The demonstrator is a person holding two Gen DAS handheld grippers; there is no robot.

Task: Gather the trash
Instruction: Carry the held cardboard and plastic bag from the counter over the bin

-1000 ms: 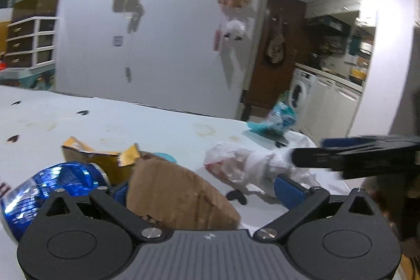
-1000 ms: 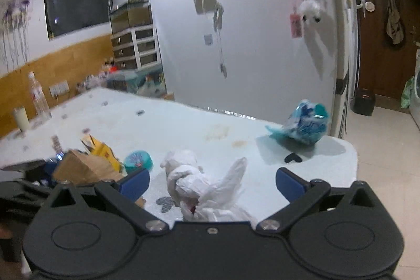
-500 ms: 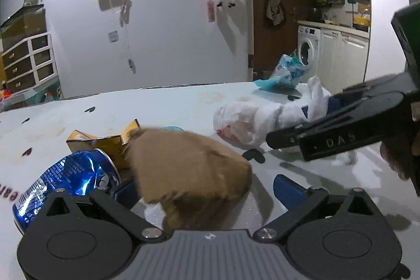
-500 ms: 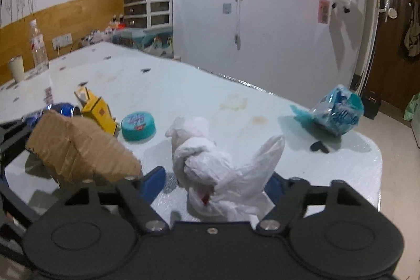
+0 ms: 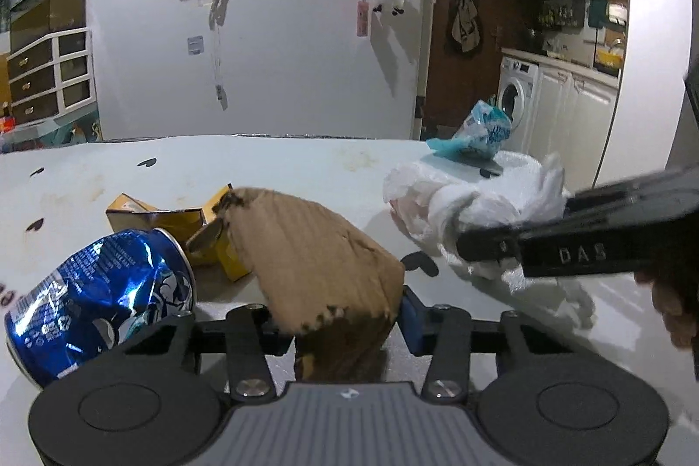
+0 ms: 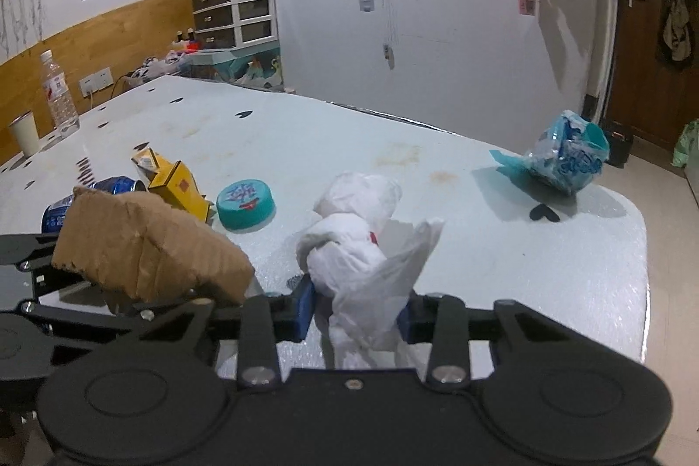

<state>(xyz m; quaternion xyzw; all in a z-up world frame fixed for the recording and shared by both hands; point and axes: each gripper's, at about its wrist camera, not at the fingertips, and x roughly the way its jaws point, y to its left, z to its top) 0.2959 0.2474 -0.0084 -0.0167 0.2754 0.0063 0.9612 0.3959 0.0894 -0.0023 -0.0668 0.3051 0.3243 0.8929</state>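
My left gripper (image 5: 340,317) is clamping a torn piece of brown corrugated cardboard (image 5: 314,256); its jaws have just been closing and the blue pads are now pressing both sides of the folded, ragged-edged sheet, which is standing up and leaning away from me. My right gripper (image 6: 356,306) is pinching a crumpled white plastic bag (image 6: 362,247), knotted into soft lumps; these jaws have also just been closing, and the thin film is bunching between the blue pads, with a loose flap sticking up to the right. Both pieces are sitting at the near edge of the pale, faintly stained tabletop (image 6: 393,143), which is dotted with small dark heart shapes. Just beside the cardboard on its left, a dented, shiny blue drink can (image 5: 100,300) is lying on its side, its crinkled metal catching the light. Behind the can and touching the cardboard's far edge, a flattened yellow carton (image 5: 166,221) is lying open with bent flaps. In the right wrist view a round teal lid (image 6: 246,204) with a printed top is resting flat between the carton and the white bag. Farther off, near the rounded far corner of the tabletop, a crumpled blue-and-white wrapper (image 6: 563,156) is sitting well apart from everything else. At the far left edge a clear plastic bottle (image 6: 59,94) is standing upright next to a pale cup (image 6: 24,134). A hand (image 5: 675,304) is showing at the right edge of the left wrist view, behind the right gripper's black finger.
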